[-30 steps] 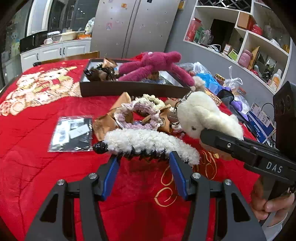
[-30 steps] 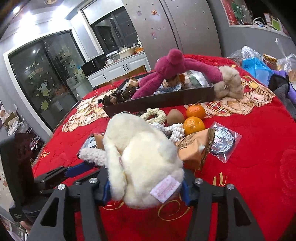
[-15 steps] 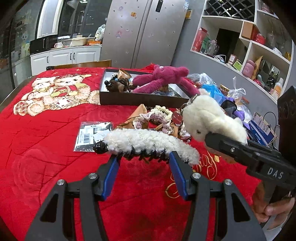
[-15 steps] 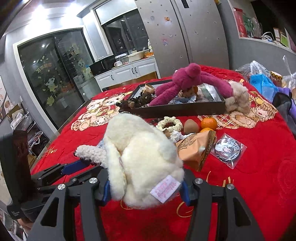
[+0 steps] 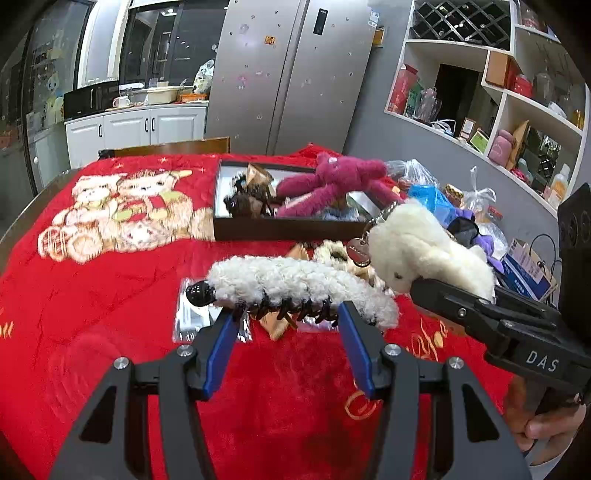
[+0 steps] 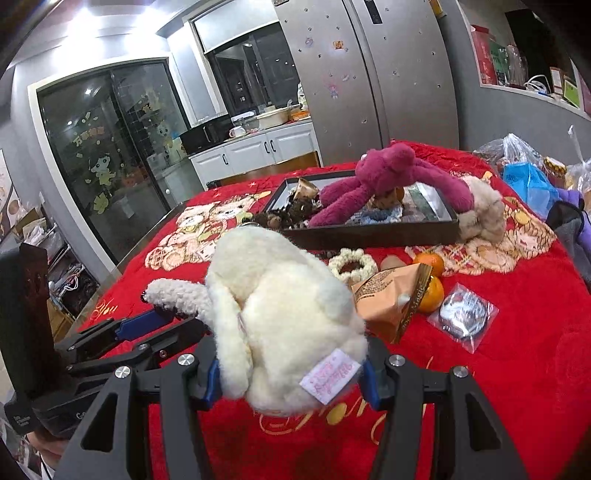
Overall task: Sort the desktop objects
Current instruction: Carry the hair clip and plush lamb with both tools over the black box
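carrying step. my left gripper [image 5: 288, 325] pinches the fuzzy white hair claw [image 5: 299, 284], my right gripper [image 6: 291, 369] clamps the cream plush keychain [image 6: 280, 317], both above the red cloth [image 5: 92, 295]. next: reach the dark tray [image 6: 369, 234] and drop each in without snagging the magenta plush [image 6: 388, 184].

Room, as I view it | steel fridge [image 5: 291, 74] at 12 | white cabinets [image 5: 147, 127] at 10 | white wall shelves [image 5: 491, 92] at 2 | grey walls | glass doors [image 6: 110, 155], right view, at 10 | ceiling light [image 6: 88, 22] on
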